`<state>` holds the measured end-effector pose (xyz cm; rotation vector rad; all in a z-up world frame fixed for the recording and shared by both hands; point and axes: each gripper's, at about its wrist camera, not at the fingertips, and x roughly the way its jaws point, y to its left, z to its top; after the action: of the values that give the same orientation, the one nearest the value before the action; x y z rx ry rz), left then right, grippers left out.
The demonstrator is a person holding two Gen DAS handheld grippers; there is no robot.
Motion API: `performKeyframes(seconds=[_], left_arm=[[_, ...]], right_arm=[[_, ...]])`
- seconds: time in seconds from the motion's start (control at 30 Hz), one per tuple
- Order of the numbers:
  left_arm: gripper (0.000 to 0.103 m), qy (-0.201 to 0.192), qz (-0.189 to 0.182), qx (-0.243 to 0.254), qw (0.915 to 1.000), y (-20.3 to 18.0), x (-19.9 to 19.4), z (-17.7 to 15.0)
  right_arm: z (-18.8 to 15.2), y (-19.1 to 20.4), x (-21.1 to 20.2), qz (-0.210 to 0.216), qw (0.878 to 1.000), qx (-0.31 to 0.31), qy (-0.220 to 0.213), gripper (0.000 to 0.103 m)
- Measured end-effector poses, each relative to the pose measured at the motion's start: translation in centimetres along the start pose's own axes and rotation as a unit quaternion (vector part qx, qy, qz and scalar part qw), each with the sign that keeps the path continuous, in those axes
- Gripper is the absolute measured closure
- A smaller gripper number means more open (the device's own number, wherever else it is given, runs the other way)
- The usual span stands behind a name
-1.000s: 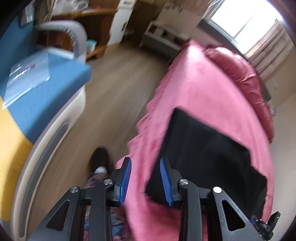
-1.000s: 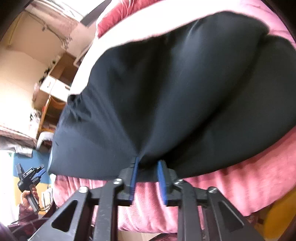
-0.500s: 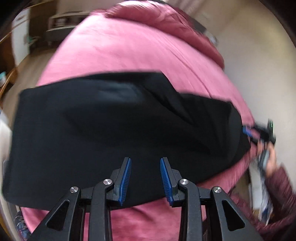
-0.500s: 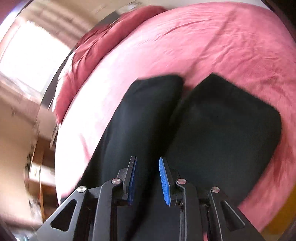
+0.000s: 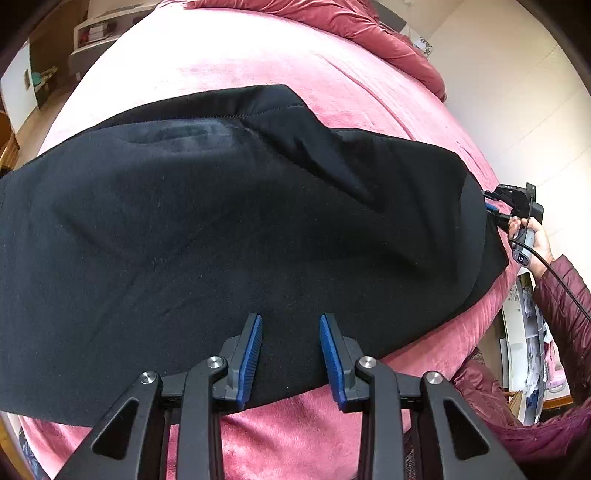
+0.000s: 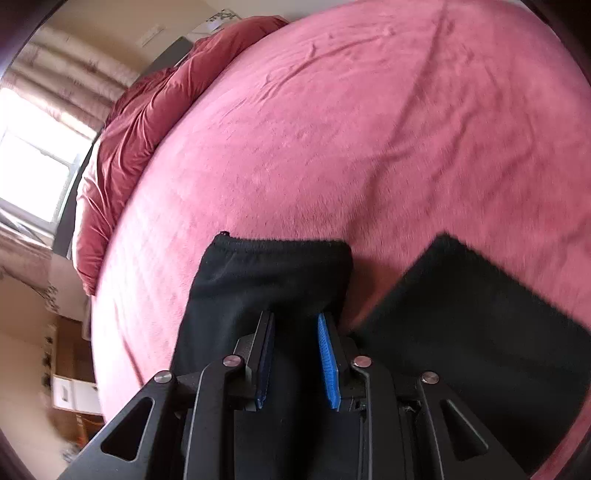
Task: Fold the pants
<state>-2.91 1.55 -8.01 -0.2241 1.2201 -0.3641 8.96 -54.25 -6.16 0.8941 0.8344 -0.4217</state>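
Black pants (image 5: 229, 236) lie spread across a pink bed (image 5: 258, 51), with a fold ridge running through their middle. My left gripper (image 5: 291, 325) is open and empty, hovering over the near edge of the pants. In the right wrist view the pants (image 6: 273, 273) show an elastic hem end and a second black panel (image 6: 480, 314) to the right. My right gripper (image 6: 295, 321) is open just above the hem end, with fabric between and below its fingers. The right gripper also shows in the left wrist view (image 5: 517, 199) at the pants' far right end.
A crumpled dark red duvet (image 6: 122, 147) lies at the head of the bed, by a window (image 6: 33, 170). White and wooden furniture (image 5: 96, 33) stands beyond the bed. The person's sleeve (image 5: 561, 295) is at the right bed edge.
The right gripper let go of the pants and opened, now over the hem end. The left gripper swung from the floor side to over the pants.
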Motion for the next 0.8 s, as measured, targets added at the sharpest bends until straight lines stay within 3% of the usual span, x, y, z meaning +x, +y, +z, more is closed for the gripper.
performKeyframes(seconds=[0.03, 0.23, 0.3, 0.37, 0.5, 0.57, 0.7, 0.73, 0.8], left_arm=[[0.07, 0.0, -0.001, 0.0, 1.0, 0.0, 0.0, 0.0], [0.07, 0.0, -0.002, 0.009, 1.0, 0.2, 0.5, 1.1], [0.07, -0.002, -0.006, 0.008, 1.0, 0.3, 0.5, 0.9], [0.07, -0.002, -0.007, 0.005, 1.0, 0.5, 0.7, 0.8], [0.07, -0.003, -0.005, 0.009, 0.9999, 0.6, 0.3, 0.6], [0.07, -0.002, -0.004, 0.007, 1.0, 0.6, 0.3, 0.5], [0.07, 0.002, 0.002, 0.001, 1.0, 0.8, 0.7, 0.8], [0.07, 0.003, 0.005, 0.002, 1.0, 0.7, 0.8, 0.9], [0.07, 0.005, 0.01, 0.004, 0.9999, 0.6, 1.0, 1.0]], right_arm=[[0.2, 0.7, -0.3, -0.005, 1.0, -0.015, -0.003, 0.101], [0.5, 4.1, -7.2, 0.011, 0.993, -0.1, -0.053, 0.103], [-0.1, 3.4, -10.2, 0.017, 0.992, -0.105, -0.069, 0.103], [-0.3, 2.8, -11.5, 0.049, 0.992, -0.106, -0.051, 0.103], [-1.2, 0.5, -9.7, 0.046, 0.997, -0.064, -0.025, 0.095], [-1.3, -0.5, -7.7, 0.049, 0.998, -0.03, -0.013, 0.084], [-1.2, -0.8, -4.5, 0.034, 0.999, -0.008, -0.004, 0.08], [-0.9, -0.8, -3.7, 0.022, 1.0, -0.002, -0.002, 0.069], [-0.4, -1.0, -2.3, 0.01, 1.0, 0.01, -0.003, 0.061]])
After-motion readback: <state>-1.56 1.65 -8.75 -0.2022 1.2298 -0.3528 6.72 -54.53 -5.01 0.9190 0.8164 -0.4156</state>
